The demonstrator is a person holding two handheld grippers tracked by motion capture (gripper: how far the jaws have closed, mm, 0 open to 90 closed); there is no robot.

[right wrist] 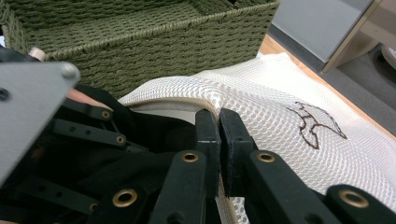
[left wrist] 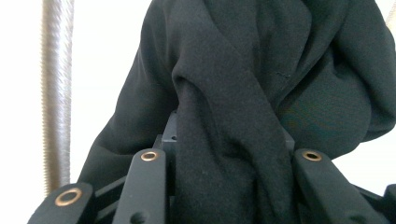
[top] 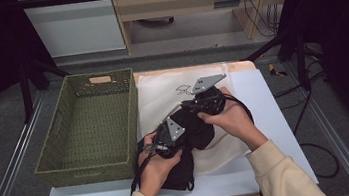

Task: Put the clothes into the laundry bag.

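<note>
A black garment (top: 194, 128) lies bunched at the mouth of a cream mesh bag (top: 162, 99) with a small dark emblem, spread on the white board. My left gripper (top: 160, 142) is shut on a thick fold of the garment (left wrist: 224, 93), which fills the space between its jaws (left wrist: 229, 158). My right gripper (top: 198, 102) sits just beyond it, jaws (right wrist: 218, 116) shut on the bag's hemmed edge (right wrist: 266, 102) and lifting it. Under that raised edge the garment (right wrist: 154, 135) shows dark, with the left gripper's grey plate (right wrist: 28, 107) beside it.
A green woven basket (top: 88, 128) stands left of the bag, its near wall close to the left hand; it rises behind the bag in the right gripper view (right wrist: 140, 42). The white board (top: 263, 102) has bare room at the right. A ribbed grey cable (left wrist: 56, 93) hangs nearby.
</note>
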